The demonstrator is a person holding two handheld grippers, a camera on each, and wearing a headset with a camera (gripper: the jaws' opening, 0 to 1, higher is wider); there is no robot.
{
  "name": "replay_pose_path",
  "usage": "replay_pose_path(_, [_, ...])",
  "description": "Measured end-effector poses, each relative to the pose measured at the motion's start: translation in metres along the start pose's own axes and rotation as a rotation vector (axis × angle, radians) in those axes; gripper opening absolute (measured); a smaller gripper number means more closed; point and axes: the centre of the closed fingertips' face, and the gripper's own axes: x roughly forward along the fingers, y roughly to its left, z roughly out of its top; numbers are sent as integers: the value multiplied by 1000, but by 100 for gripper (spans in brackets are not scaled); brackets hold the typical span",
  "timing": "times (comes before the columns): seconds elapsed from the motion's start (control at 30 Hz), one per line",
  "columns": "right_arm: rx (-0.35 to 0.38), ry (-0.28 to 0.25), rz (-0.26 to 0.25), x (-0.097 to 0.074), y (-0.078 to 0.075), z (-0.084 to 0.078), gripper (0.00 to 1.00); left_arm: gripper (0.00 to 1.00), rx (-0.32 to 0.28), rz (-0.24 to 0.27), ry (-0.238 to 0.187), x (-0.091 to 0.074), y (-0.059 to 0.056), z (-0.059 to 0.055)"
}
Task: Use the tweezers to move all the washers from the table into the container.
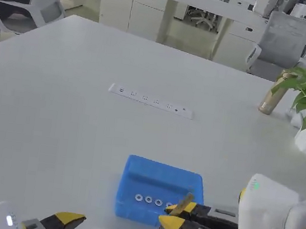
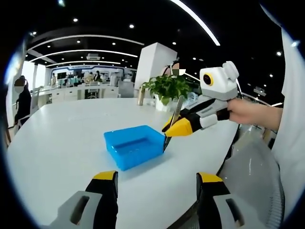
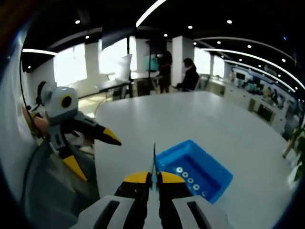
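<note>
Right gripper clamps the tweezers; container with washers sits just beside their tip. Left gripper gapes.

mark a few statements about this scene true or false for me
1. Washers lie in the container. True.
2. The left gripper holds the tweezers. False: its jaws are open and empty; the right gripper is shut on them.
3. A power strip lies on the table beyond the container. True.
4. The container is red. False: it is blue.
</note>
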Motion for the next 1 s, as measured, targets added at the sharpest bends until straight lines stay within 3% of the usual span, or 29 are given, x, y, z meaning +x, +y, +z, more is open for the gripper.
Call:
replay_pose_path(0.13, [13,8,33,-3,11,-11,4,56,33,-56,16,0,-10,1])
replay_pose_path(0.27, [-6,40,65,-1,18,-27,4,42,-75,-157,19,0,-21,4])
replay_pose_path(0.3, [-19,47,73,-1,21,-30,4,40,-66,-158,24,1,-20,4])
replay_pose_path(0.43, [-22,52,102,-2,29,-37,4,32,41,-202,74,2,-26,6])
replay_pose_path(0.5, [-33,57,116,-2,33,-38,4,29,73,-256,87,3,-36,12])
replay_pose_path(0.6, [-102,94,143,-3,40,-44,4,32,161,-327,143,6,-50,16])
replay_pose_path(0.7, [-163,129,170,-2,46,-51,4,24,250,-359,165,10,-59,21])
replay_pose_path(0.8, [-201,146,199,-1,53,-55,3,18,262,-402,166,13,-69,28])
replay_pose_path(1.0, [-267,175,247,-1,68,-61,4,14,332,-452,230,13,-78,28])
